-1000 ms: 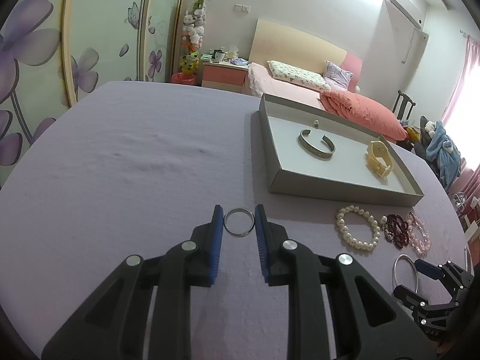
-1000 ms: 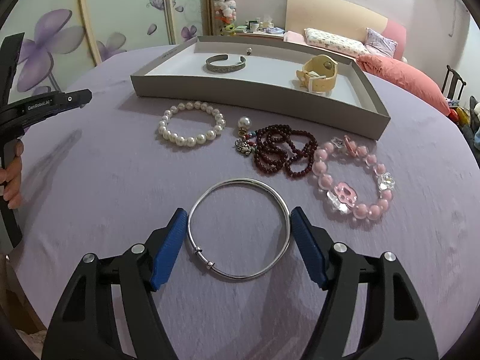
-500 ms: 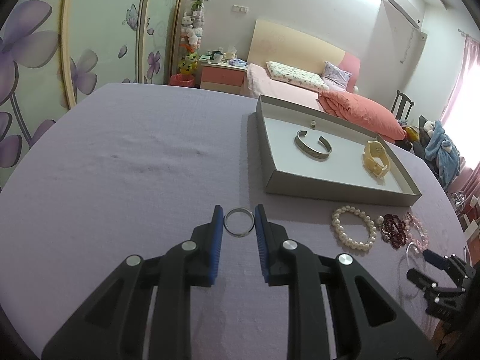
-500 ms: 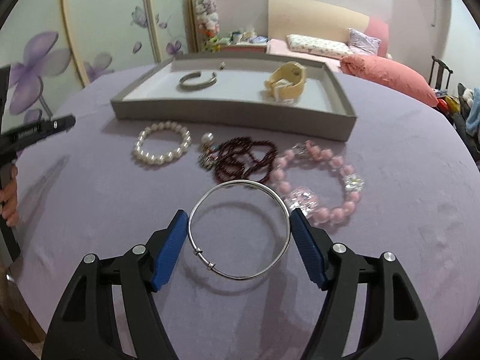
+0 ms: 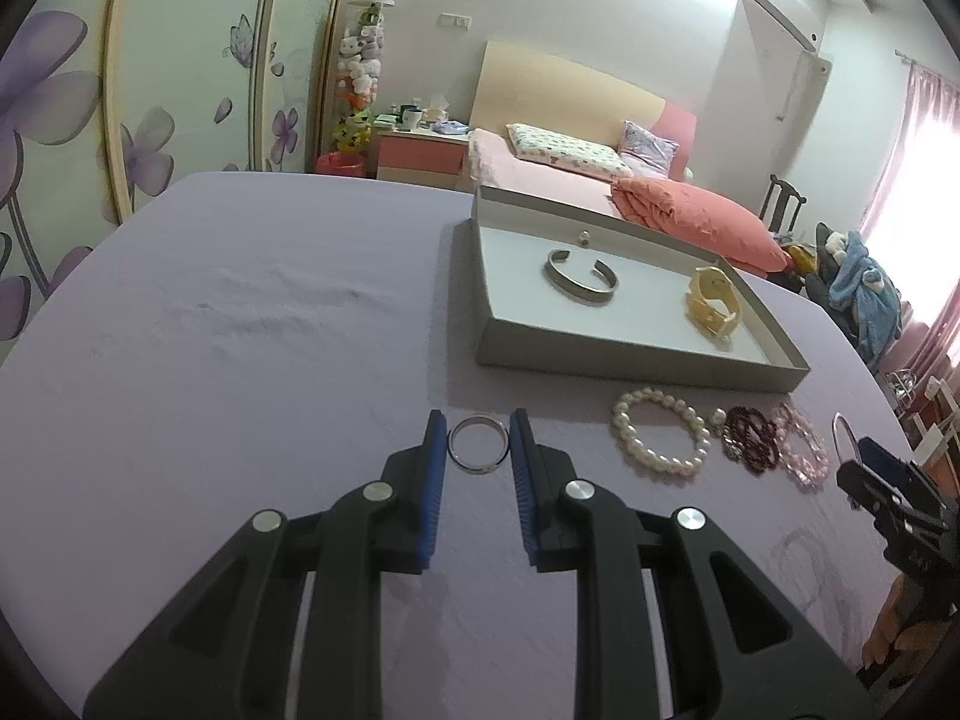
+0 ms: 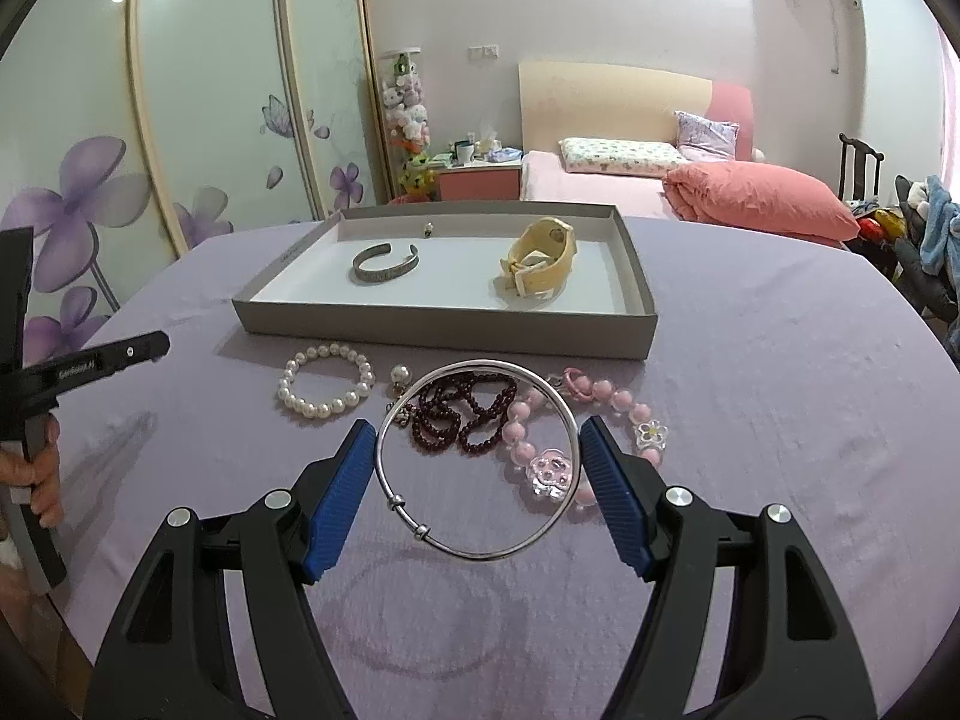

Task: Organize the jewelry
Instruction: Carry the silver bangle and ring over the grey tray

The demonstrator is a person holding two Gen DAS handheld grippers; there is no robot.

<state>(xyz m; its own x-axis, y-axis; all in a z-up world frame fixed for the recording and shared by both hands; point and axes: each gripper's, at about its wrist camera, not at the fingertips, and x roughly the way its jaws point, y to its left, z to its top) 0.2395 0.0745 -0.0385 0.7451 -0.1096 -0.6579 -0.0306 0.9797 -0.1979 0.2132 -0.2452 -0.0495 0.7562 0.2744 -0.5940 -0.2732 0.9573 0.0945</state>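
With my right claw (image 6: 477, 456) pinching the silver bangle (image 6: 477, 459) above the surface and my left claw (image 5: 479, 441) pinching the small ring (image 5: 479, 443), I carry each level over the tray (image 6: 444, 333) wall before releasing.

Behind the purple worktop (image 6: 780, 360) stands a bed (image 6: 600, 186); a coral duvet (image 6: 762, 195) lies on it, a pink nightstand (image 6: 477, 177) left of it.

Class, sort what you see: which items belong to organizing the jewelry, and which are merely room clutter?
Job: grey tray, silver bangle, small ring, pearl bracelet, dark red beads, pink bead bracelet.

Lying about: bed, nightstand, plush toys.
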